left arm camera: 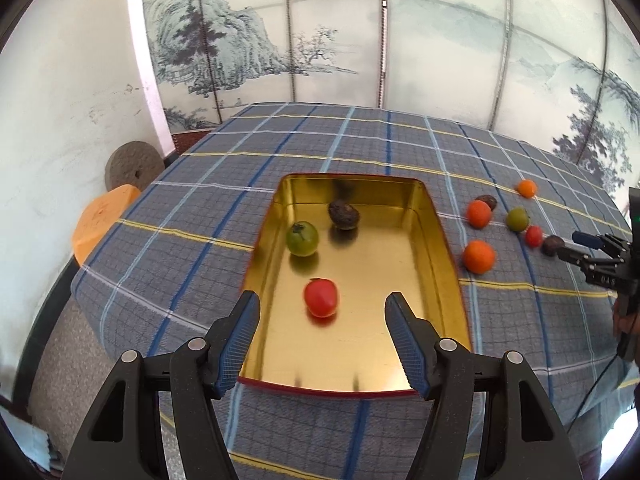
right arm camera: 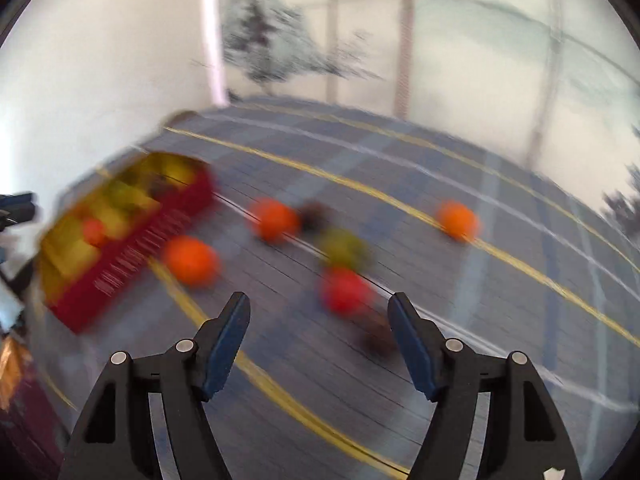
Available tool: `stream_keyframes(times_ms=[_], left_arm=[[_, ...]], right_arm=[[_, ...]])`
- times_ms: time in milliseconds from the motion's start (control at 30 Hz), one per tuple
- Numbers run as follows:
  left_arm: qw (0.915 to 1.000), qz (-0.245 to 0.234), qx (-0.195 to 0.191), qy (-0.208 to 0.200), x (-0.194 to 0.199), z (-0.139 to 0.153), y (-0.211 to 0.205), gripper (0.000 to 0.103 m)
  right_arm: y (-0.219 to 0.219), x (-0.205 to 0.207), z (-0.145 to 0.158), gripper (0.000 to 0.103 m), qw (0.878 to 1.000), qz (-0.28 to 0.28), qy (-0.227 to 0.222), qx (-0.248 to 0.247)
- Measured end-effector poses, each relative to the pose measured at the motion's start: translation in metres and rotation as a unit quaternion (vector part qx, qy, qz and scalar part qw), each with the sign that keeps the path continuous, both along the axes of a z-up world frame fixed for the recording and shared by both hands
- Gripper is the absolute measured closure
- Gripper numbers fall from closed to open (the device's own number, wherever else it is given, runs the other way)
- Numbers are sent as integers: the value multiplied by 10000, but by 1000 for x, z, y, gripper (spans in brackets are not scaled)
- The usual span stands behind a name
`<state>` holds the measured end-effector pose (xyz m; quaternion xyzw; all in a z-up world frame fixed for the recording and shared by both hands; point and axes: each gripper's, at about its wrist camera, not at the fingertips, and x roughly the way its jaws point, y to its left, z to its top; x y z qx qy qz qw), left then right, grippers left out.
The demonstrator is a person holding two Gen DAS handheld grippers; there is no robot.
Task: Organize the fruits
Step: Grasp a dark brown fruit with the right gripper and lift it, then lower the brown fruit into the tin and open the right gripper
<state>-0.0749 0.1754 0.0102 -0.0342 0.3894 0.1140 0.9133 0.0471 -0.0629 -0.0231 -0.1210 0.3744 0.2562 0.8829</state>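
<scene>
A gold tin tray (left arm camera: 440, 248) with red outer walls lies on the plaid tablecloth. In it sit a red fruit (left arm camera: 320, 297), a green fruit (left arm camera: 302, 239) and a dark fruit (left arm camera: 343, 214). My left gripper (left arm camera: 322, 308) is open and empty above the tray's near end, over the red fruit. To the right of the tray lie several loose fruits: oranges (left arm camera: 479, 255), a green one (left arm camera: 517, 219), a red one (left arm camera: 533, 236) and dark ones (left arm camera: 553, 245). My right gripper (right arm camera: 320, 312) is open and empty just before a red fruit (right arm camera: 346, 290). The right wrist view is blurred.
The tray also shows in the right wrist view (right arm camera: 132, 236) at the left. An orange stool (left arm camera: 102, 220) and a round stone disc (left arm camera: 132, 164) stand past the table's left edge. A painted folding screen (left arm camera: 360, 40) stands behind the table.
</scene>
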Motion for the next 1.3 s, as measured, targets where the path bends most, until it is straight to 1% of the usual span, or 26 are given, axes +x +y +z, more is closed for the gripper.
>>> stream_keyframes(times_ms=[33,100,233,300,333,367,500,533,600,733,767,800,867,1000,1067,1167,1300], left_arm=[[10000,-39,15,4,1,0,-4,37],[9999,-102,55,17,3,0,-11,37],[9999,-105,97,3,4,4,-15,37],[9999,-48,122,-13,3,5,-12,37],[9999,-12,123,-22,2,6,-10,37],[9999,55,114,-46,1,7,-6,37],[9998,188,63,-61,-3,7,7,37],[9997,205,68,-68,-5,7,10,37],[9996,243,94,-83,-7,6,15,37],[9995,321,-13,-37,-11,1,27,36],[9995,325,-26,-40,-12,1,28,35],[9994,329,-24,-41,-14,0,30,35],[9994,343,16,-44,-16,0,34,33],[9991,408,57,-85,-20,1,41,29],[9990,438,102,-75,-21,1,44,28],[9987,477,189,-64,-23,-1,46,28],[9985,503,230,-57,-26,-3,50,27]], right_arm=[[-13,5,-3,35,9999,-109,62,33],[-23,10,-5,35,9998,-189,49,-7],[-16,25,-17,35,9996,-59,261,-14],[-10,26,-23,43,9994,51,344,-44],[-6,27,-26,56,9990,104,427,-112],[-4,25,-26,68,9991,106,370,-181],[-5,19,-21,68,9987,60,490,-95],[-4,14,-15,68,9989,87,465,-15],[8,1,10,68,9984,356,304,321],[61,-14,48,68,9932,1025,82,553],[74,-16,54,68,9911,1181,68,605],[96,-20,60,68,9876,1423,63,662],[128,-23,63,68,9822,1748,96,683],[194,-27,51,68,9734,2212,291,527],[216,-26,42,68,9701,2354,398,427],[247,-19,25,68,9680,2427,605,190],[270,-7,9,68,9681,2396,725,-71]])
